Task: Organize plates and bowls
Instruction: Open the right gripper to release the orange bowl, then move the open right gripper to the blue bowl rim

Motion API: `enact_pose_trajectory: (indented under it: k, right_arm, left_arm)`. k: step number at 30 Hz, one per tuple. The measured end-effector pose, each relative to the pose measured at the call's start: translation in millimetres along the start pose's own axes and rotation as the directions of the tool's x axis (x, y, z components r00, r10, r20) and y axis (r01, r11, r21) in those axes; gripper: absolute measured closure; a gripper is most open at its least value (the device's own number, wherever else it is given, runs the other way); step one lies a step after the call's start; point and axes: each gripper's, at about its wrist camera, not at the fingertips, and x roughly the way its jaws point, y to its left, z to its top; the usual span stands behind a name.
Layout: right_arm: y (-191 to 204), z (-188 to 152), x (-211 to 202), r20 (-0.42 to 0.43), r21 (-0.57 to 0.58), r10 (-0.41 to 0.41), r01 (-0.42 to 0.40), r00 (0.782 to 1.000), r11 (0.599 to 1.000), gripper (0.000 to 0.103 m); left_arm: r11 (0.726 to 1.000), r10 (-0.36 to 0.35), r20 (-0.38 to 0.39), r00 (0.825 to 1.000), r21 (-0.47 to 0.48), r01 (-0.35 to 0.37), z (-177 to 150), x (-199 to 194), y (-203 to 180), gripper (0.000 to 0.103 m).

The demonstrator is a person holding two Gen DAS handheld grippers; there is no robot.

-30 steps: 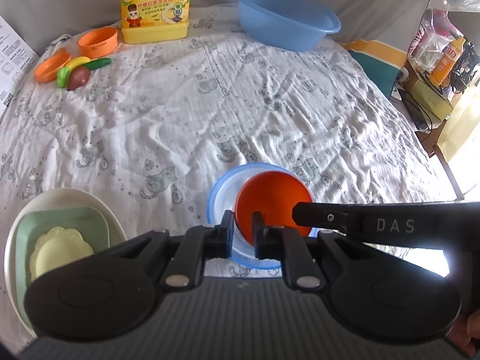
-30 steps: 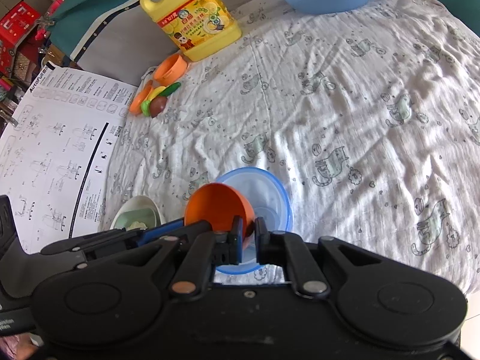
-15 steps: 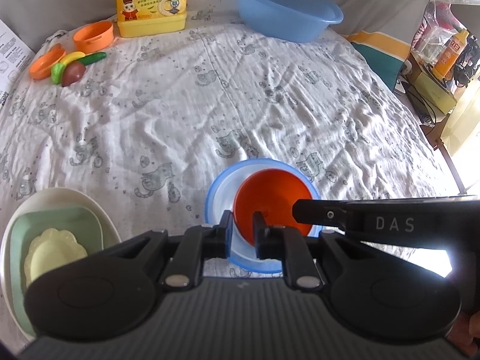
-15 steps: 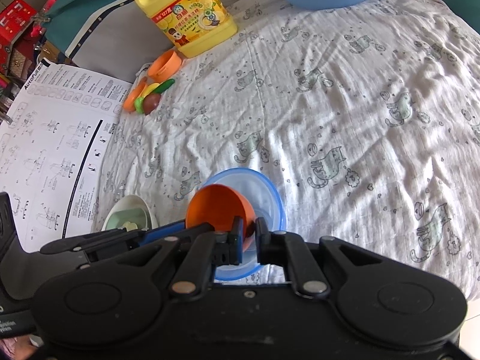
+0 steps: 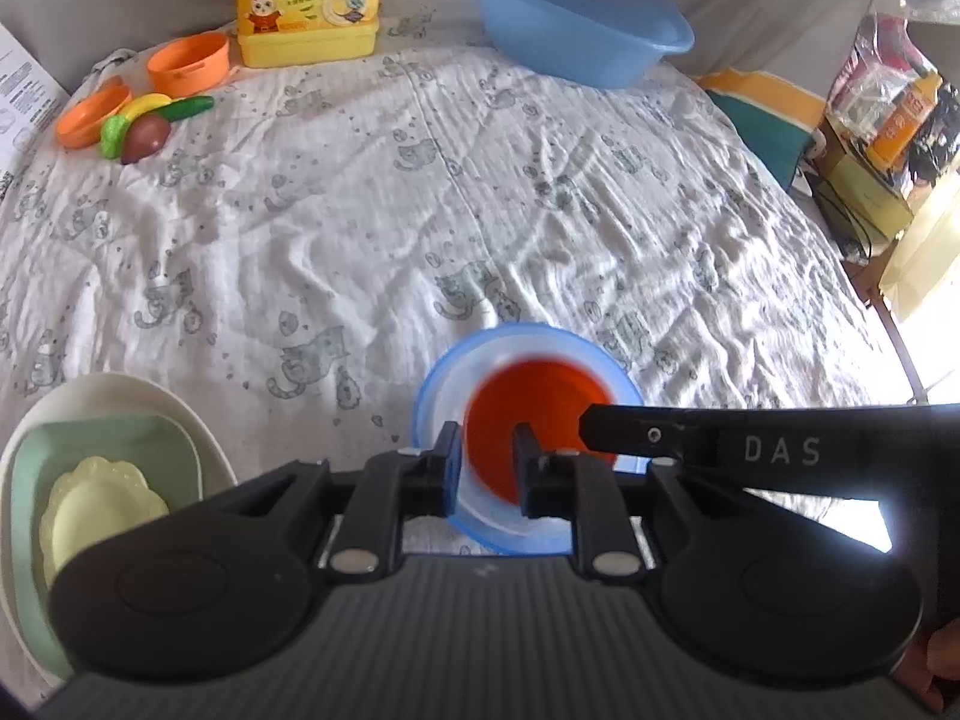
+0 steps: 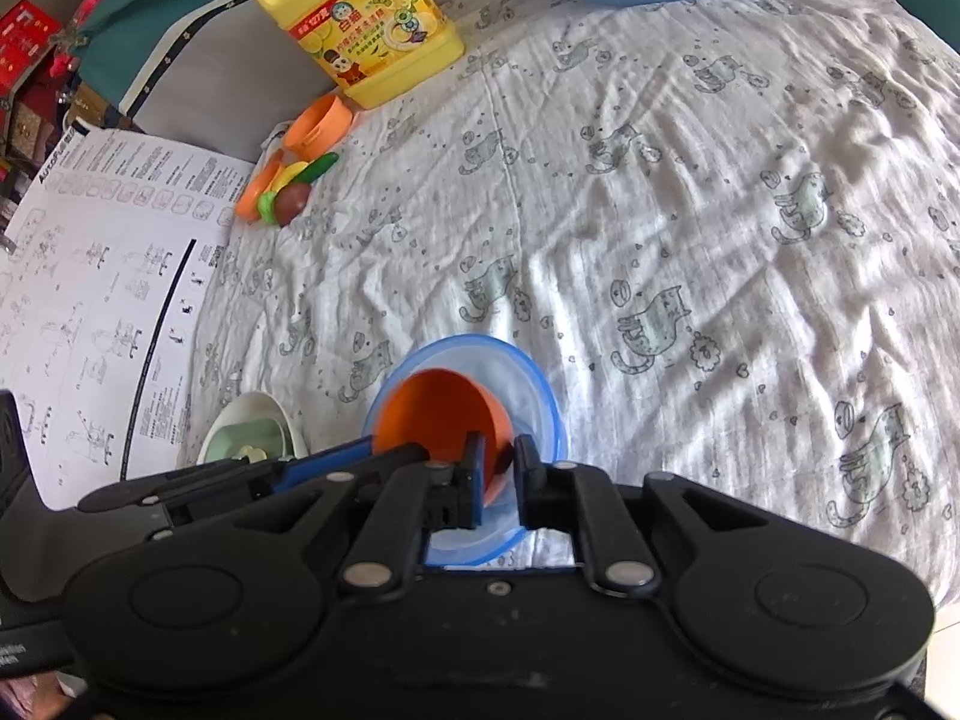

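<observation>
Two grippers worked one stack: an orange bowl (image 5: 528,420) sat tilted inside a blue-rimmed bowl (image 5: 438,414) on the cat-print sheet (image 5: 420,210).

Left gripper (image 5: 486,462): jaws opening, straddling the near wall of the stack, with the blue-rimmed bowl's wall and the orange bowl's near edge between them. Gaps showed at both pads, so released, not clamped.

Right gripper (image 6: 497,468): jaws opening too, with the orange bowl's (image 6: 441,420) rim in the gap. It was close to the left pad; contact unclear. The blue-rimmed bowl (image 6: 540,396) lay just beyond and under those jaws.

Left of the left jaws, near: a white dish (image 5: 150,396) holding a green plate (image 5: 90,450) with a pale scalloped plate (image 5: 96,510) on top.

Far ahead of the jaws: a blue basin (image 5: 576,36), a yellow detergent jug (image 5: 306,6), an orange cup (image 5: 189,63) and toy food (image 5: 144,126). A printed sheet of paper (image 6: 90,276) lay far left of the right jaws.
</observation>
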Motion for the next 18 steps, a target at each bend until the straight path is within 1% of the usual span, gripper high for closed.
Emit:
enact_pose_trajectory:
  k: [1,2,4,5,7,8,9,10,11,12,13,14,16,18]
  right_arm:
    - [-1,0,-2,0.008,0.010,0.004,-0.004,1.000,1.000,0.081]
    - [-2,1,-3,0.014,0.019,0.009,-0.010,1.000,1.000,0.077]
    - [-3,2,-6,0.025,0.027,0.009,-0.009,1.000,1.000,0.074]
    - [-3,2,-8,0.031,0.032,0.011,-0.012,0.999,0.999,0.071]
    - [-3,3,-12,0.043,0.041,0.016,-0.018,0.999,0.999,0.065]
    - [-3,3,-15,0.051,0.042,0.011,-0.013,0.999,0.999,0.058]
    - [-3,4,-17,0.061,0.042,0.007,-0.009,0.998,0.999,0.052]
    - [-4,4,-19,0.068,0.044,0.006,-0.009,0.998,0.999,0.049]
    - [-4,4,-21,0.074,0.046,0.007,-0.011,0.997,0.999,0.042]
    - [-3,4,-23,0.080,0.049,0.009,-0.013,0.997,0.999,0.033]
    - [-3,4,-24,0.085,0.050,0.011,-0.016,0.996,0.999,0.029]
    - [-2,4,-26,0.092,0.046,0.012,-0.016,0.996,0.999,0.025]
    - [0,3,-30,0.101,0.040,0.011,-0.015,0.995,0.999,0.020]
    - [1,1,-32,0.104,0.044,0.010,-0.015,0.994,0.999,0.009]
  left_arm:
    - [1.000,-0.003,0.008,1.000,-0.009,0.003,1,-2,2,0.081]
    - [1.000,-0.001,0.015,1.000,-0.018,0.002,2,-5,3,0.079]
    - [0.999,0.012,0.030,0.999,-0.030,-0.011,4,-9,6,0.066]
    - [0.999,0.016,0.039,0.999,-0.040,-0.014,4,-12,9,0.064]
    - [0.998,0.015,0.055,0.998,-0.063,-0.012,5,-17,13,0.053]
    - [0.997,0.019,0.063,0.998,-0.073,-0.014,5,-19,16,0.049]
    - [0.996,0.027,0.074,0.997,-0.083,-0.021,5,-22,18,0.041]
    - [0.995,0.036,0.084,0.996,-0.092,-0.029,5,-24,21,0.033]
    - [0.994,0.044,0.092,0.995,-0.101,-0.034,4,-26,24,0.029]
    - [0.994,0.048,0.097,0.994,-0.107,-0.038,3,-28,27,0.023]
    - [0.993,0.051,0.100,0.994,-0.110,-0.039,2,-29,29,0.017]
    - [0.993,0.054,0.103,0.993,-0.114,-0.042,0,-30,31,0.015]
    - [0.992,0.061,0.104,0.993,-0.117,-0.048,-3,-33,34,0.008]
    - [0.992,0.067,0.105,0.992,-0.112,-0.055,-7,-35,36,0.005]
